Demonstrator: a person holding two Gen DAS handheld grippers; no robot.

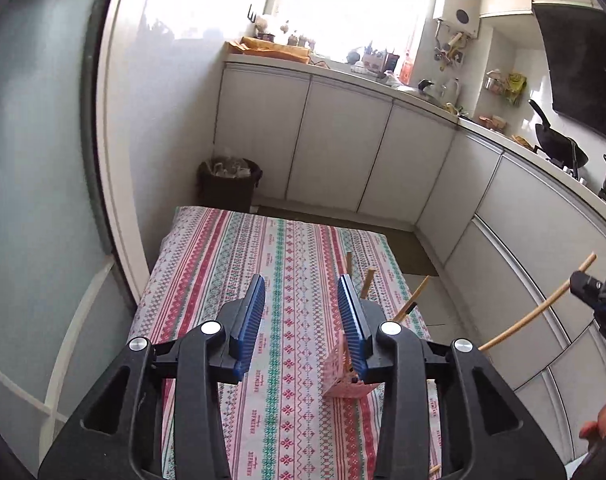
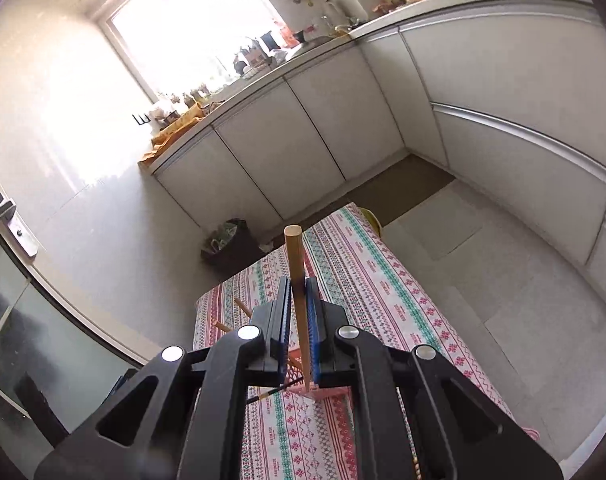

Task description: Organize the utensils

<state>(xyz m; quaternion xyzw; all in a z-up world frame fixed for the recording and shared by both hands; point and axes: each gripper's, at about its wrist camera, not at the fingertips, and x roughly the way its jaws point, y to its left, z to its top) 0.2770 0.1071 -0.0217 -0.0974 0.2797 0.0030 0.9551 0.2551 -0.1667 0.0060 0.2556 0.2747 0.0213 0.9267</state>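
Note:
A pink lattice utensil holder (image 1: 345, 376) stands on the striped tablecloth (image 1: 287, 272), with several wooden chopsticks (image 1: 368, 282) sticking up from it. My left gripper (image 1: 301, 294) is open and empty, its right finger just left of the holder. My right gripper (image 2: 299, 292) is shut on a wooden chopstick (image 2: 296, 264) and holds it above the holder (image 2: 323, 392). In the left wrist view the right gripper (image 1: 599, 292) shows at the right edge with that chopstick (image 1: 539, 306) slanting down to the left.
White kitchen cabinets (image 1: 343, 140) line the far and right sides. A dark waste bin (image 1: 229, 184) stands on the floor beyond the table. A glass door (image 1: 31, 160) is on the left. A wok (image 1: 559, 144) sits on the stove.

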